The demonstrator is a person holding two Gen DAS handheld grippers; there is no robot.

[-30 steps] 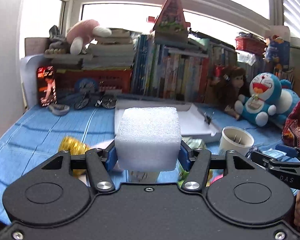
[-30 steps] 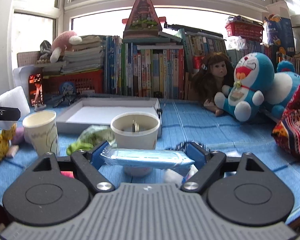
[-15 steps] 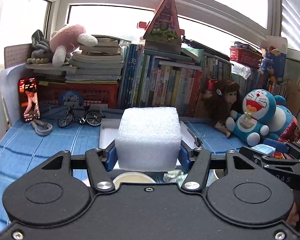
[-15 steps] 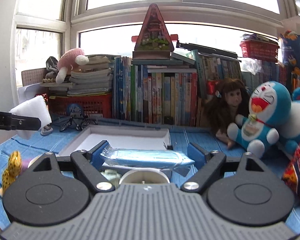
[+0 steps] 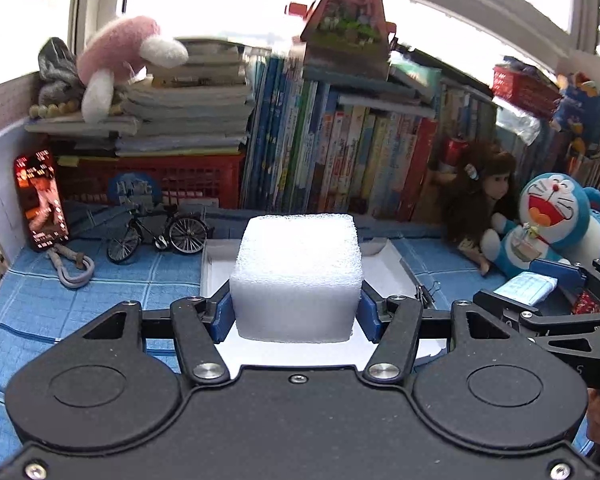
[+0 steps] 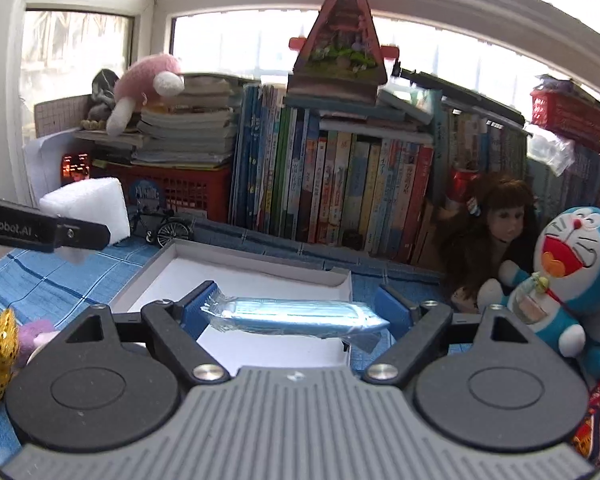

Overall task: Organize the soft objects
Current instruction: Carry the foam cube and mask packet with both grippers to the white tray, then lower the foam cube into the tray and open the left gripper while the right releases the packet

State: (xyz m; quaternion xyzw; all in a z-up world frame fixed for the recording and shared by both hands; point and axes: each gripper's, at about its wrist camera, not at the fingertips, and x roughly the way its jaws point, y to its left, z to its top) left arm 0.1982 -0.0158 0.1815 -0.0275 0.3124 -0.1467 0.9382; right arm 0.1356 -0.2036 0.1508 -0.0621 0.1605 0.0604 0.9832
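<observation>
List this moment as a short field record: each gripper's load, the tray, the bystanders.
left gripper: shut on white foam cube
right gripper: holds blue wrapped mask packet, left pad touching, right pad contact unclear
shallow white cardboard tray: on blue cloth, nothing visible inside
bystanders: blue cat plush, brown-haired doll

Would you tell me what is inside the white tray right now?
The white tray shows only bare white floor. Its near part is hidden behind the wrapped blue pack in the right gripper, so that area stays unknown.
</observation>
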